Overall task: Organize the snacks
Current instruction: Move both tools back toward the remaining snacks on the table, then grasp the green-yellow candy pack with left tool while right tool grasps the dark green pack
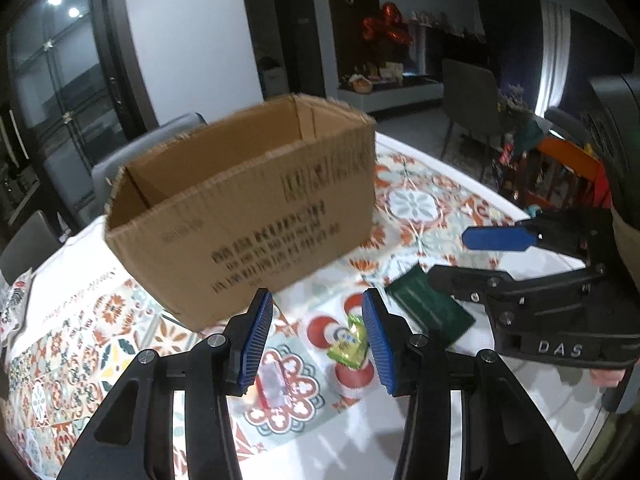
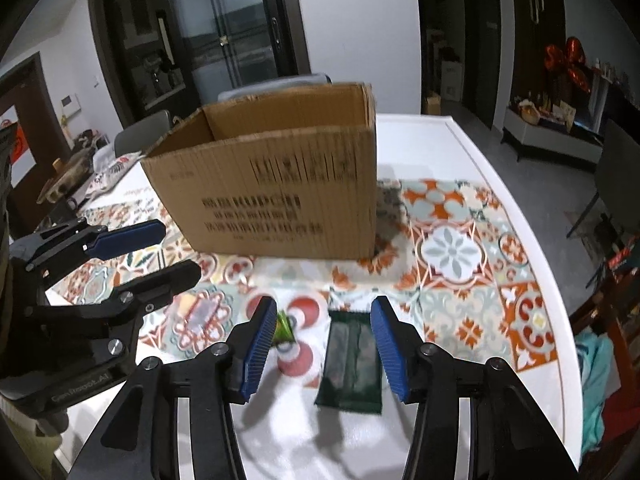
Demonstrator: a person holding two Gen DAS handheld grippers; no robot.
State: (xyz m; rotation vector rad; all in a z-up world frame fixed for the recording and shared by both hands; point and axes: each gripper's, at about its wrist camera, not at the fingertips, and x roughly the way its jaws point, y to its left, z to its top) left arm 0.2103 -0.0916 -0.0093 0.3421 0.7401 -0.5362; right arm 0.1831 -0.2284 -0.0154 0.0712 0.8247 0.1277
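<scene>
An open cardboard box (image 1: 244, 216) (image 2: 276, 184) stands on the patterned tablecloth. In front of it lie a small yellow-green snack packet (image 1: 349, 342) (image 2: 285, 329) and a dark green wrapped bar (image 1: 430, 307) (image 2: 352, 364). My left gripper (image 1: 318, 344) is open above the cloth, the yellow-green packet just inside its right finger, untouched. My right gripper (image 2: 323, 348) is open over the dark green bar, which lies between its fingers without contact. Each gripper also shows in the other's view, the right (image 1: 464, 256) and the left (image 2: 168, 248).
The tablecloth (image 2: 452, 248) covers a white table whose edge (image 2: 520, 216) curves along the right. Grey chairs (image 1: 140, 152) stand behind the box. A printed bag (image 2: 116, 168) lies at the far left of the table. Cluttered furniture fills the room beyond.
</scene>
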